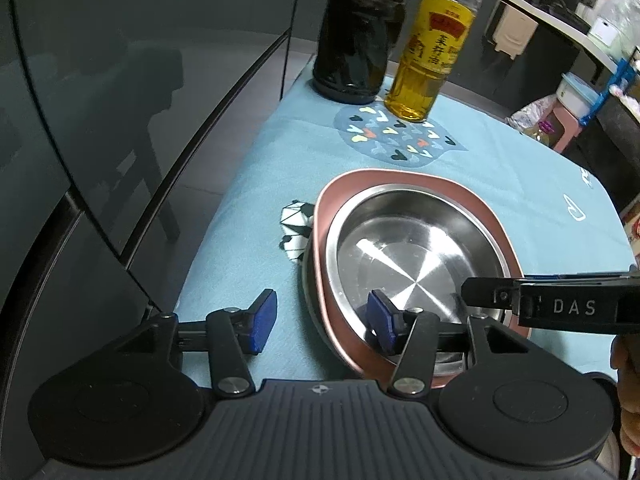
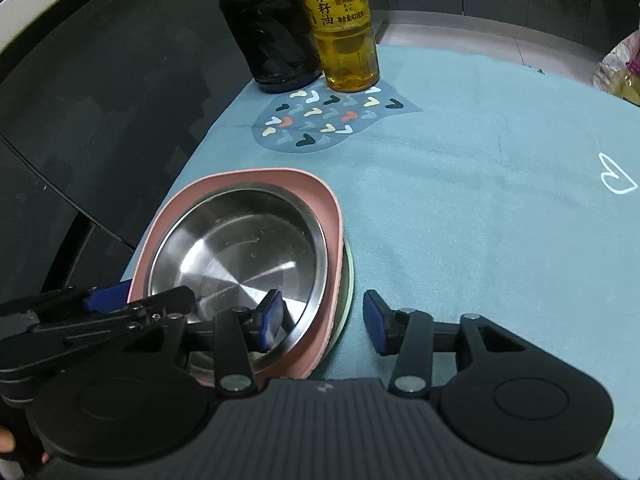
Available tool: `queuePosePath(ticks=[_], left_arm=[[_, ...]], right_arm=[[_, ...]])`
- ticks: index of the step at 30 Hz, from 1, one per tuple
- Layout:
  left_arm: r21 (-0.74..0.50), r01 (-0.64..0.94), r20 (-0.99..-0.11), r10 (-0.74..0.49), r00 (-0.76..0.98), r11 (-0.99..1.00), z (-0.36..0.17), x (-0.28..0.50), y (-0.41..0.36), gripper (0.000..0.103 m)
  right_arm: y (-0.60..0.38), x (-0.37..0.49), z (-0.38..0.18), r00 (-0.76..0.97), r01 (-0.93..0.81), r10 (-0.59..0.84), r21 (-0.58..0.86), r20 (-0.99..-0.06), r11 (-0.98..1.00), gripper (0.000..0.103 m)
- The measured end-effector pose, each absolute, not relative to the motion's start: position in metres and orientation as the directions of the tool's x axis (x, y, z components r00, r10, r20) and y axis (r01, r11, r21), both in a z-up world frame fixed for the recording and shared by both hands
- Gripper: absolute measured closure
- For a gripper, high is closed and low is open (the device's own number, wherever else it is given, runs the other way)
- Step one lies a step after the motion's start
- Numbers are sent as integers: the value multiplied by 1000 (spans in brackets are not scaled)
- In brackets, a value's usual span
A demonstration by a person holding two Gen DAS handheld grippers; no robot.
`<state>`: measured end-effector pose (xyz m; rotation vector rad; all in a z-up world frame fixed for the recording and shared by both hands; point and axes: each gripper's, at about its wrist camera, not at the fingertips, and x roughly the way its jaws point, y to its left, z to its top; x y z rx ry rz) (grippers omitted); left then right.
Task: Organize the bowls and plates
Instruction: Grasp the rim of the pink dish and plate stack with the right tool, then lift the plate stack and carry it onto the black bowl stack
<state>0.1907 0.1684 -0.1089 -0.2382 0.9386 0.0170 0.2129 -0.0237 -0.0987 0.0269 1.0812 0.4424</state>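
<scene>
Left wrist view shows my left claw [image 1: 324,322] released, straddling the pink plate [image 1: 404,178] rim, lower centre. My right claw [image 2: 324,320] likewise gapes across the steel bowl [image 2: 240,248] edge on the tabletop [image 2: 480,200].

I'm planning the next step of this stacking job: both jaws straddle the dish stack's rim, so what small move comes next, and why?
Probably lift both grippers up and away. The steel plate already sits nested in the pink dish, which rests on another dish, so the stack looks finished. The left gripper and right gripper each stand open astride the rim, pads apparently not pressing it.
</scene>
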Motion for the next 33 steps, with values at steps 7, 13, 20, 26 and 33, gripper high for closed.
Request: queuePosePath(ticks=[7, 13, 20, 26, 33], left_arm=[[-197, -112, -799, -93, 594, 974, -109, 192, 171, 53], [-276, -85, -781, -171, 601, 957, -110, 191, 170, 62], [-239, -109, -794, -129, 593, 965, -107, 188, 167, 70], [-223, -113, -779, -107, 617, 968, -96, 180, 164, 70], [-216, -94, -757, -106, 645, 972, -78, 168, 156, 70]], right_arm=[[-23, 213, -99, 395, -334, 357, 230, -846, 914, 66], [-17, 209, -99, 408, -353, 347, 204, -844, 913, 75], [-18, 204, -94, 433, -359, 349, 196, -831, 912, 76], [-20, 200, -85, 444, -355, 362, 211, -820, 911, 76], [-28, 186, -65, 482, -348, 370, 214, -794, 913, 76]])
